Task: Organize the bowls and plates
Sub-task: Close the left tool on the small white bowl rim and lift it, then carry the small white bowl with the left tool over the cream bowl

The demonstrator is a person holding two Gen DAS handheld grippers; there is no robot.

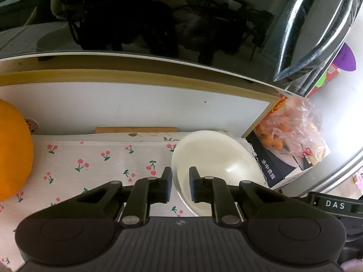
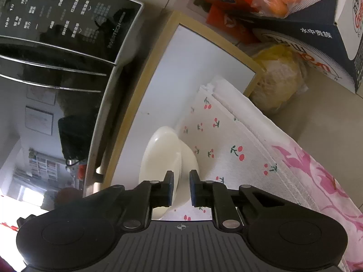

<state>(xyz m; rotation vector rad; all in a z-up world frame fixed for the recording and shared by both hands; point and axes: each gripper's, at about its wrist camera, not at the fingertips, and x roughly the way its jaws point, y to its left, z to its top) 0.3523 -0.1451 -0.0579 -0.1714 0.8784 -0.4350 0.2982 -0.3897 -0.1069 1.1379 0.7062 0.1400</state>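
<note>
I am holding a two-finger gripper in each hand, and both are closing down on the same white bowl (image 1: 211, 158).

Seen from my left wrist, the bowl is glossy, cream-white and plain, with a smooth rounded inside that is catching a small highlight. It is sitting on a white cloth printed with small red cherries (image 1: 90, 158), toward the cloth's right end, near a white panel with a wooden edge (image 1: 136, 106). My left gripper (image 1: 180, 187) is clamping the bowl's near left rim: one black finger is lying outside the wall and the other inside, with the thin rim pinched between the blue pads.

Seen from my right wrist, the white bowl (image 2: 163, 151) is appearing tipped on edge because of how I am holding the camera, its rim running as a pale line down toward me. My right gripper (image 2: 181, 188) is likewise gripping the rim, one pad on each side of the wall, jaws drawn close together.

Around the bowl: something large and orange (image 1: 11, 151) is resting at the left end of the cherry cloth. A dark box with Chinese lettering (image 1: 270, 170) is standing just to the right of the bowl, with a clear bag of orange fruit (image 1: 290, 129) on top of it. A glossy black appliance (image 2: 56, 34) with printed controls is sitting above the white panel. A pink floral cloth (image 2: 317, 170) is lying beside the cherry cloth.
</note>
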